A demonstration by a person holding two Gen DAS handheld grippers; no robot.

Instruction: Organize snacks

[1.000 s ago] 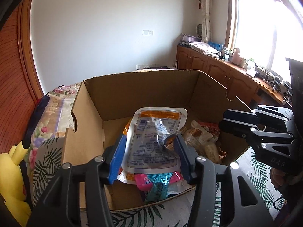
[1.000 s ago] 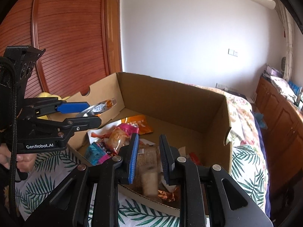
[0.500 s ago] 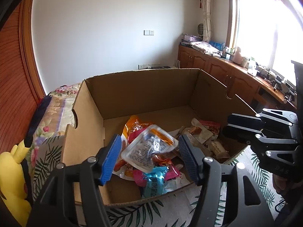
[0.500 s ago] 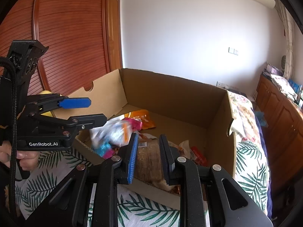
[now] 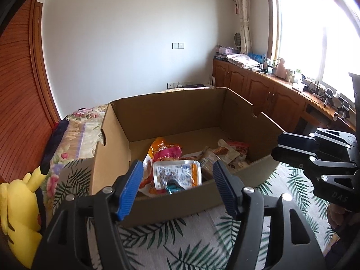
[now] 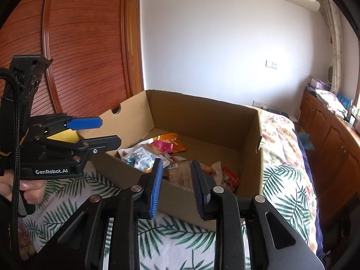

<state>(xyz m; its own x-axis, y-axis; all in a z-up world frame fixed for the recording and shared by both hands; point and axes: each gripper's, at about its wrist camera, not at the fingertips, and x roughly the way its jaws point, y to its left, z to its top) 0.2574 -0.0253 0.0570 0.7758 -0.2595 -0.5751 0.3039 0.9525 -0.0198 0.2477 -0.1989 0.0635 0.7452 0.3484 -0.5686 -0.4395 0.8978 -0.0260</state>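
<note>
An open cardboard box (image 5: 171,117) (image 6: 202,121) sits on the bed with several snack packets on its floor. A white and orange packet (image 5: 177,175) (image 6: 140,157) lies on top of the pile at the near left. A brown packet (image 6: 180,174) lies near the front wall. My left gripper (image 5: 177,180) (image 6: 110,130) hovers before the box's front wall, open and empty. My right gripper (image 6: 177,180) (image 5: 275,146) is just in front of the box. Its jaws are opening with nothing pressed between them, and the brown packet shows through the gap, down in the box.
The box rests on a palm-leaf bedspread (image 5: 180,236). A yellow plush toy (image 5: 20,202) lies to its left. Wooden cabinets (image 5: 258,85) run under the window on the right. A person's hand (image 6: 29,191) grips the left tool's handle.
The left gripper let go of the white and orange packet, which dropped into the box. The right gripper's jaws widened off the brown packet. Both grippers pulled back from the box.
</note>
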